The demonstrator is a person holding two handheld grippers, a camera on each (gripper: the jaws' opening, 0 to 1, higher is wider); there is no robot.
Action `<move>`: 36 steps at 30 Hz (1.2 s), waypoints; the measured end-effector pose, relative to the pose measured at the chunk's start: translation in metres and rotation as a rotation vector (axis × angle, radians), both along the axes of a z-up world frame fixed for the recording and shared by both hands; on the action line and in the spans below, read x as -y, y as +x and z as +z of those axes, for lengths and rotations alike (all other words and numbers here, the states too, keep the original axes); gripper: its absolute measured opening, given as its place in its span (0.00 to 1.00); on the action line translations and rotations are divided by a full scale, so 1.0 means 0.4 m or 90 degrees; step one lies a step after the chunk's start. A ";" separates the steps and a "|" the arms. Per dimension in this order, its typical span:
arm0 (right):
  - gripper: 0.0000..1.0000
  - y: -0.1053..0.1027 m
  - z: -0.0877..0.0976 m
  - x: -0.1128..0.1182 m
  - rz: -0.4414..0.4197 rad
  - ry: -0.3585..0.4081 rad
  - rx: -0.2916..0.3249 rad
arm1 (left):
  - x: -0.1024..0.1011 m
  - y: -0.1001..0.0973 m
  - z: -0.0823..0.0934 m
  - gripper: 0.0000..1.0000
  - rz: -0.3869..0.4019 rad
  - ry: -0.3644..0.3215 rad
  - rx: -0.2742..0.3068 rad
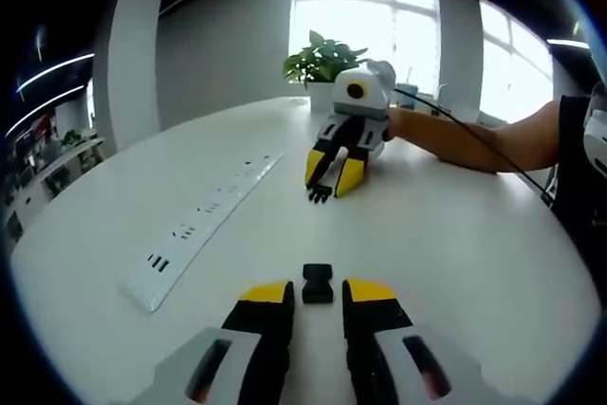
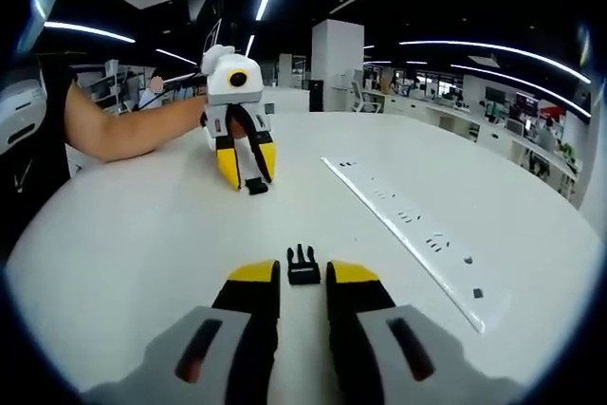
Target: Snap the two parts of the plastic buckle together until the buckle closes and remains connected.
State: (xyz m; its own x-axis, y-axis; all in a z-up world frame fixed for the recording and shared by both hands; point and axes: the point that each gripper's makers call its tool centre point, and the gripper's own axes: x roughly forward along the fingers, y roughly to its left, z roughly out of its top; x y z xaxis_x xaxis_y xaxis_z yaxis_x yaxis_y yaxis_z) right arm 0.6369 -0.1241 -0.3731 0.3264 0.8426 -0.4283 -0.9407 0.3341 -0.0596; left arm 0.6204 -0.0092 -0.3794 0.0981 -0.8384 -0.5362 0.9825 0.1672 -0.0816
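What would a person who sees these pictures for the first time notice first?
Probably the two black buckle halves lying apart on the white round table: the socket half just ahead of the left gripper, the pronged half just ahead of the right gripper. Next, the long white power strip lying flat beside them.

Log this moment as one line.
left gripper: open, socket between tips | right gripper: open, prong half between tips | table | unjoined

Each camera sits low on its own gripper, close to the white table (image 1: 446,234); they face each other; both see the table (image 2: 142,225).
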 end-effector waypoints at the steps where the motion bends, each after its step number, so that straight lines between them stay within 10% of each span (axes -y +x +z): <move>1: 0.18 -0.001 0.000 0.000 0.000 0.000 0.000 | 0.001 0.001 0.001 0.21 0.000 -0.001 0.001; 36: 0.17 0.002 0.003 -0.011 0.011 0.018 0.018 | 0.006 -0.006 0.001 0.13 -0.014 -0.057 0.003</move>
